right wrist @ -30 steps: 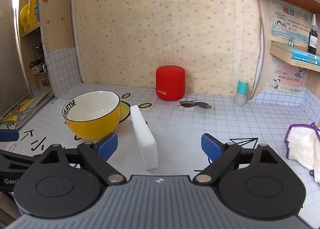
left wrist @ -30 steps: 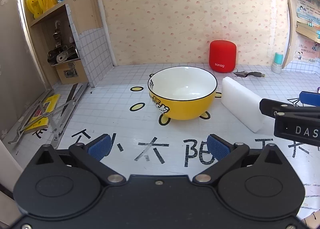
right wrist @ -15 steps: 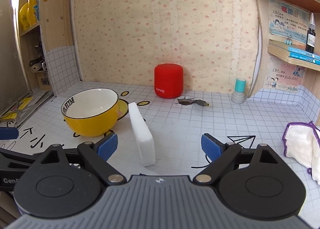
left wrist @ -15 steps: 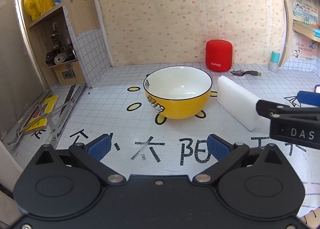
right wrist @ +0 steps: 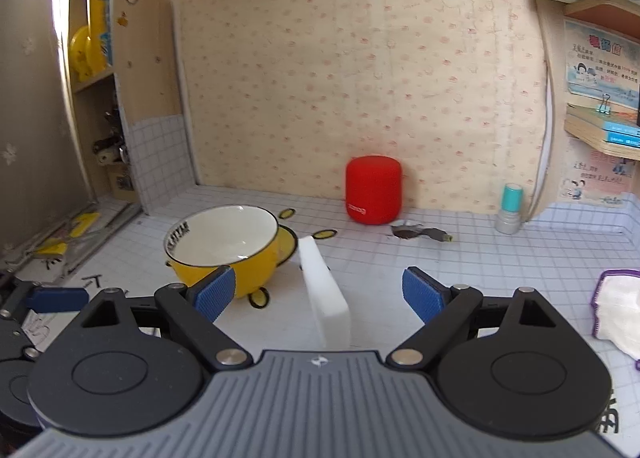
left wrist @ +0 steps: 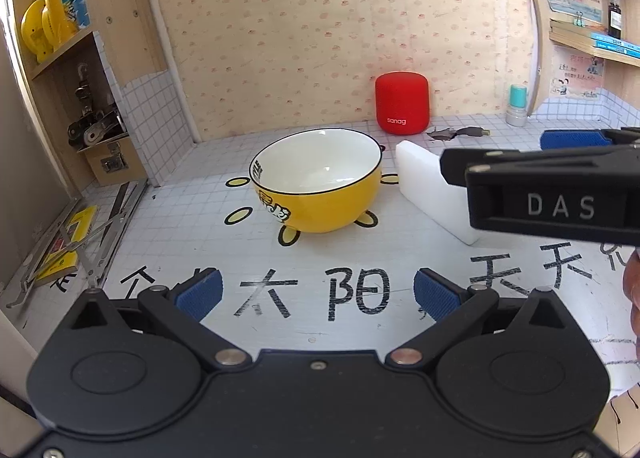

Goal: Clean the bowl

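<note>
Left wrist view: bowl [left wrist: 316, 178] (empty) beside sponge [left wrist: 432, 194]; left gripper [left wrist: 316, 294] and right gripper [right wrist: 320, 294] both gape, holding nothing.

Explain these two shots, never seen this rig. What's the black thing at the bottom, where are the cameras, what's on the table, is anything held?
There is no robot here: a person holds a two-finger gripper in each hand, and each gripper carries a fisheye camera looking forward along its fingers. The black body at the bottom of each picture is that gripper itself.

In the left wrist view, the left gripper is open and empty. The black bar marked DAS at the right edge is the right gripper seen from the side.

In the right wrist view, the right gripper is also open and empty, pointing at the white sponge block.

On the tiled table stand a yellow bowl, the sponge beside it, a red speaker at the wall, and a white cloth far right. Nothing is held.
</note>
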{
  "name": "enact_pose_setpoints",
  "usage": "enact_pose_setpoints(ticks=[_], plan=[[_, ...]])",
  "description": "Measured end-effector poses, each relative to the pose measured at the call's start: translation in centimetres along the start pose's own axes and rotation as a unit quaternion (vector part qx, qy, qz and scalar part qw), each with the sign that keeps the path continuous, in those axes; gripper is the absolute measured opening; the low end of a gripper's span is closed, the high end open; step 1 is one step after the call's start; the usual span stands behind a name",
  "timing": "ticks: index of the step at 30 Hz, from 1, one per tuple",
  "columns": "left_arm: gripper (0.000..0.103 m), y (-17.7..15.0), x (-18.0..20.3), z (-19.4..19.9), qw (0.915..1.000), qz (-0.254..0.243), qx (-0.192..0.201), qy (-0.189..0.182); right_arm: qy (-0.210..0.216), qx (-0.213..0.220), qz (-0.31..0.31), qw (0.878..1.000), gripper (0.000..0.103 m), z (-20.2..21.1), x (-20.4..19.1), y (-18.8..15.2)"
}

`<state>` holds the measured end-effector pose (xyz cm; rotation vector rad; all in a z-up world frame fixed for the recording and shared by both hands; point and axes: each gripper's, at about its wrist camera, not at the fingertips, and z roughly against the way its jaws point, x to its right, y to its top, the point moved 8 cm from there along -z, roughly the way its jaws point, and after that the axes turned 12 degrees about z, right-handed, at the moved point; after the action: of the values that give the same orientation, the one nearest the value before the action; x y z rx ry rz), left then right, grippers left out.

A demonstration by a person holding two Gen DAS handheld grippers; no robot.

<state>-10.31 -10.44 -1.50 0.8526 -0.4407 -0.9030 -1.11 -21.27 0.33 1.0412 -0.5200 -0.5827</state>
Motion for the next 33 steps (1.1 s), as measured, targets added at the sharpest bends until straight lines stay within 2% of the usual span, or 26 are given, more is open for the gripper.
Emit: enact_pose_setpoints(ticks=[9, 20, 33], plan=[[0.102, -0.2, 0.6, 0.2, 0.9999, -0.010, 0.002, -0.010, 0.005, -0.001, -0.005, 1.000, 0.091, 0.0, 0.1, -0.2], [0.102, -0.3, 0.5, 0.2, 0.9998, -0.006, -0.005, -0.016, -0.013, -0.011, -0.005, 1.000, 0.091, -0.1, 0.7, -0.5], [0.102, -0.5, 1.5, 0.3, 0.9994, -0.022, -0.006, -0.024, 0.007, -0.007, 0.010, 1.000, 0.091, -0.3, -0.5, -0.2]])
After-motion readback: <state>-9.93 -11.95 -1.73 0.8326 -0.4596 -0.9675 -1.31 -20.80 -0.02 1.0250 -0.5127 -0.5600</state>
